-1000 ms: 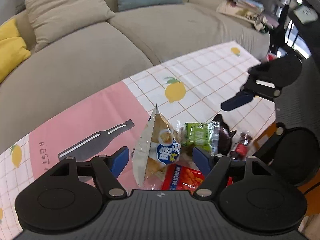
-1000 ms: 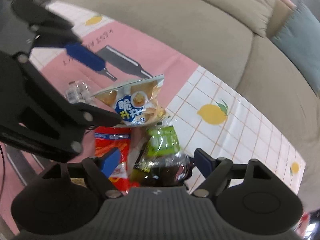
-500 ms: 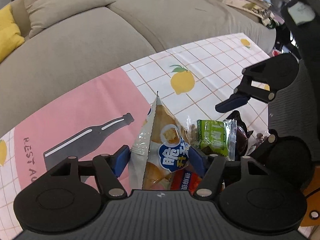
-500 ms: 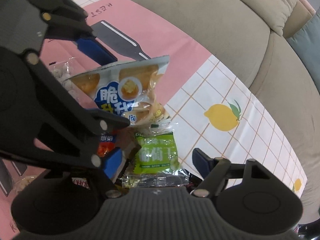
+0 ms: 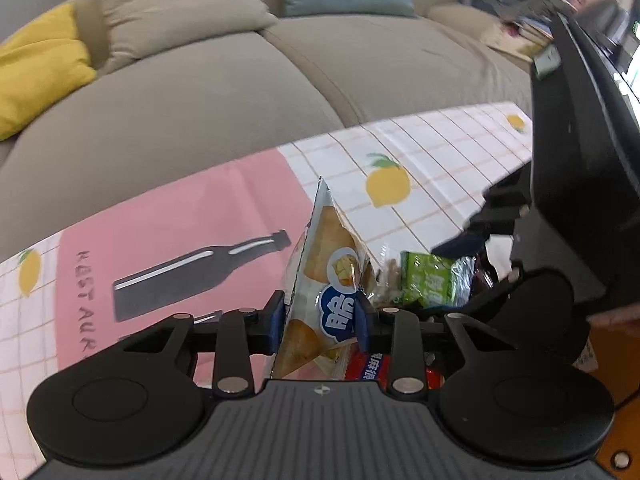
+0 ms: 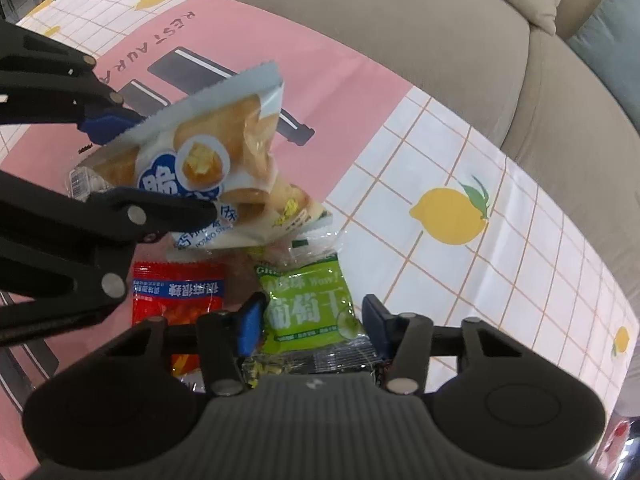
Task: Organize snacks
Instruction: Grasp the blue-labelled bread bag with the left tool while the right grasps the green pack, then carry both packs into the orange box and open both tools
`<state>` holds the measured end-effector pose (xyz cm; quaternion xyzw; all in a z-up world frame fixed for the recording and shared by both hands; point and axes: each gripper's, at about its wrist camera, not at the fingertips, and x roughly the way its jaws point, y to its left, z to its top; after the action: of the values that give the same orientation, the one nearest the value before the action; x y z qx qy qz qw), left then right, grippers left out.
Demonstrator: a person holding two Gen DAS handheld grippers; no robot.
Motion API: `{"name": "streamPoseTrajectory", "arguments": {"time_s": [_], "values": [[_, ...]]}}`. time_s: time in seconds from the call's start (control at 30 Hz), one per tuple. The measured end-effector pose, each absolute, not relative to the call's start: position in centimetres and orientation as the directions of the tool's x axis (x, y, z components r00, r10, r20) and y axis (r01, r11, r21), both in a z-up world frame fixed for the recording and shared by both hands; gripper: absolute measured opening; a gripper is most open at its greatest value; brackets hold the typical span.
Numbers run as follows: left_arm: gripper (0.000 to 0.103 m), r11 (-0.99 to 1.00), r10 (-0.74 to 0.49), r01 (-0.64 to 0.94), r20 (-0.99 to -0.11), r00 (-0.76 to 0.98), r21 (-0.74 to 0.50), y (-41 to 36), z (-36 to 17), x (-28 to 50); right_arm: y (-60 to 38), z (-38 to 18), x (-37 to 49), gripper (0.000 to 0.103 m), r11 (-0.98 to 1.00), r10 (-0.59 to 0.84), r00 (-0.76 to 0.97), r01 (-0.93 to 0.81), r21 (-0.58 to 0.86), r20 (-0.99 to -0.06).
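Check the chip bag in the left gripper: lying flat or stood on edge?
On edge. The chip bag stands upright, pinched between the left gripper's just-closed blue pads, top corner pointing up.

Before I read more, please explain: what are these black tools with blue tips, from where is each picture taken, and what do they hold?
There is no robot here. A person holds two hand grippers, each with a camera looking along its two blue-tipped fingers.

In the left camera's picture, the left gripper has just been closing, and its pads now press a pale chip bag. The black shape at the right is the other gripper.

In the right camera's picture, the right gripper has also been closing, around a green snack packet. Whether its pads already press the packet, I cannot tell.

A red packet lies beside these on a tablecloth printed with lemons and a bottle. Behind stands a beige sofa.
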<state>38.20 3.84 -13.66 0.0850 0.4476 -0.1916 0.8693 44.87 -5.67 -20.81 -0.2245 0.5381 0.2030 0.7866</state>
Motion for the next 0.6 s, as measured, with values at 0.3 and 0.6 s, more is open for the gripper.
{"name": "streamPoseTrajectory", "arguments": {"time_s": [0.3, 0.6], "values": [[0.038, 0.969, -0.161, 0.245, -0.805, 0.572, -0.020, 4.2, -9.7, 33.5, -5.8, -18.3, 41.8, 0.044, 0.828, 0.096, 0.380, -0.544, -0.139, -0.920], [0.038, 0.969, -0.208, 0.229, -0.789, 0.577, -0.089, 3.2, -5.9, 26.8, -9.2, -13.8, 35.2, 0.043, 0.906, 0.177, 0.410, -0.422, -0.014, -0.895]]}}
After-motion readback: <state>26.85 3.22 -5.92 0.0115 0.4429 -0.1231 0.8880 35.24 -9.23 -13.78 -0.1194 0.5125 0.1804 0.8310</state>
